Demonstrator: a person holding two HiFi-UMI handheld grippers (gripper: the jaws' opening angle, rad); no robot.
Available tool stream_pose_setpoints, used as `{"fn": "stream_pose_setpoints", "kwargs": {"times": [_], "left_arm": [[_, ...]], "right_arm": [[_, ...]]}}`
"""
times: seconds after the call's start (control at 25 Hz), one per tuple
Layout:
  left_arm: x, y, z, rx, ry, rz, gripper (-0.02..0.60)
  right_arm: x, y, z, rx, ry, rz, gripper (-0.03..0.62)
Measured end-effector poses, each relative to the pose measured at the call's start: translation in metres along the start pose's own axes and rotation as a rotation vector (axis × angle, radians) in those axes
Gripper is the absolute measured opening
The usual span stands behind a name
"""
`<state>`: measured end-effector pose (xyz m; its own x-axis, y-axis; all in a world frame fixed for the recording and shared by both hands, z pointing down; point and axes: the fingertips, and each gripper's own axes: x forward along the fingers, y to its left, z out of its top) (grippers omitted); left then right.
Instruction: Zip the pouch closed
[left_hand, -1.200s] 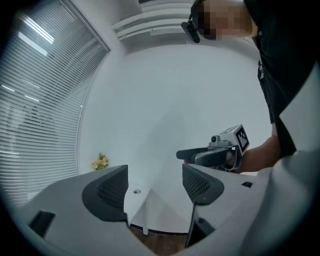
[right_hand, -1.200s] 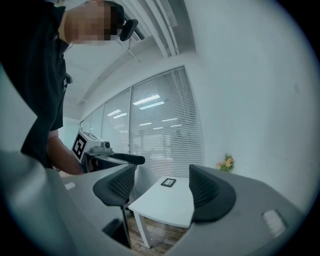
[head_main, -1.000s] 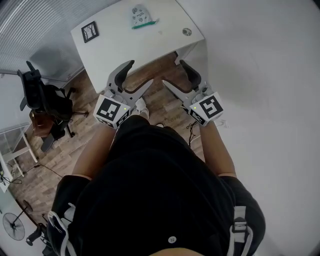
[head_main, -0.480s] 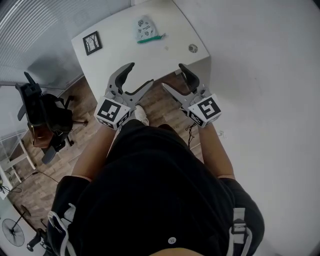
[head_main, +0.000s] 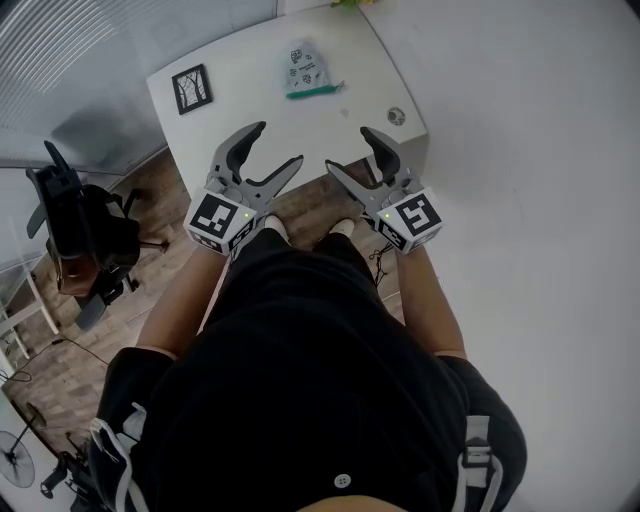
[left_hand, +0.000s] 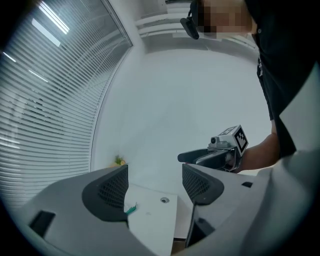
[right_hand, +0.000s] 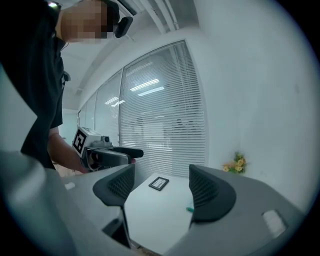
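Left gripper (head_main: 277, 145), right gripper (head_main: 349, 149): jaws wide apart, nothing between them, held side by side. Pouch (head_main: 302, 68) lies on white table (head_main: 250, 110), well ahead of both jaw tips.

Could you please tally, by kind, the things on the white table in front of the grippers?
Pouch: 1
Black framed card: 1
Small round disc: 1
Bunch of flowers at the far edge: 1
Total: 4
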<state>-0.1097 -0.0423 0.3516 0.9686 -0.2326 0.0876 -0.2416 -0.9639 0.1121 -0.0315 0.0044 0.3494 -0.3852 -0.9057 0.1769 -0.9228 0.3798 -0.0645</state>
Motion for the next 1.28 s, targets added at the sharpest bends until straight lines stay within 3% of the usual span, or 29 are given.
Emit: {"fn": "stream_pose_setpoints", "kwargs": {"times": [0.32, 0.72, 1.28], "left_arm": [[0.015, 0.04, -0.004, -0.029, 0.009, 0.102, 0.325], [0.081, 0.065, -0.018, -0.076, 0.058, 0.274, 0.325], [0.177, 0.09, -0.076, -0.2, 0.134, 0.499, 0.324]], "right_arm": [[0.044, -0.034, 0.006, -0.007, 0.02, 0.082, 0.339], [0.089, -0.121, -0.009, -0.005, 0.059, 0.283, 0.339], [0.133, -0.24, -0.12, -0.048, 0.302, 0.472, 0.339]]}}
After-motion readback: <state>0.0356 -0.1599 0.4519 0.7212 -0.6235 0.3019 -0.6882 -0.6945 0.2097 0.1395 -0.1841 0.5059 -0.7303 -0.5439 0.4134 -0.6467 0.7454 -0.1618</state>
